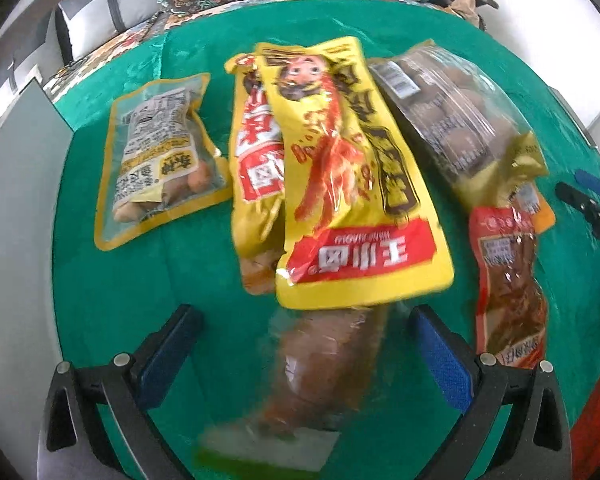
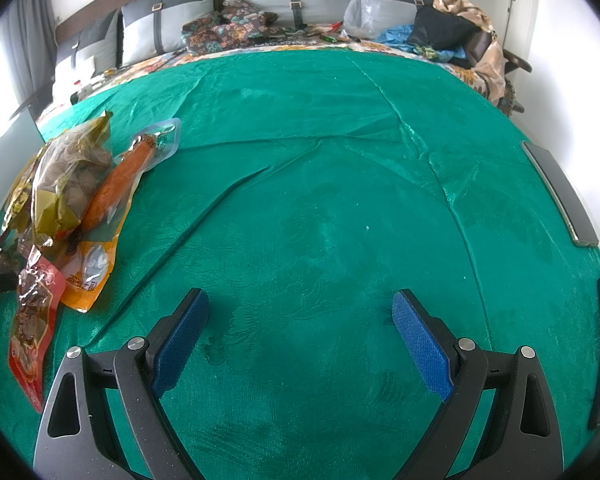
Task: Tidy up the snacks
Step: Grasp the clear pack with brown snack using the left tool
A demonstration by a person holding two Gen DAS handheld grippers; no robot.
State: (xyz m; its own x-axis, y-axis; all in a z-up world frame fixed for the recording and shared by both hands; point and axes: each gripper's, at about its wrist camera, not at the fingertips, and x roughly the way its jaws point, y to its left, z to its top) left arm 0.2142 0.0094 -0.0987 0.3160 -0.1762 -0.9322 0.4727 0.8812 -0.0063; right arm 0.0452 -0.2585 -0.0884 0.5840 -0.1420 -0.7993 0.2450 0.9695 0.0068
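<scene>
your left claw is hanging spread wide, straddling a blurred brown sausage pack, likely lining up a grab. just ahead, yellow packets are lying overlapped. your right claw is gaping over bare green cloth, holding nothing.

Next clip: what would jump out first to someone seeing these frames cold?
The big yellow pouch with red print, lying mid-frame in the left wrist view atop a second yellow pouch, just ahead of the open left gripper. In the right wrist view, the green cloth fills nearly everything ahead of the open right gripper, with the snack pile, including an orange pack, crowded at the left edge.
</scene>
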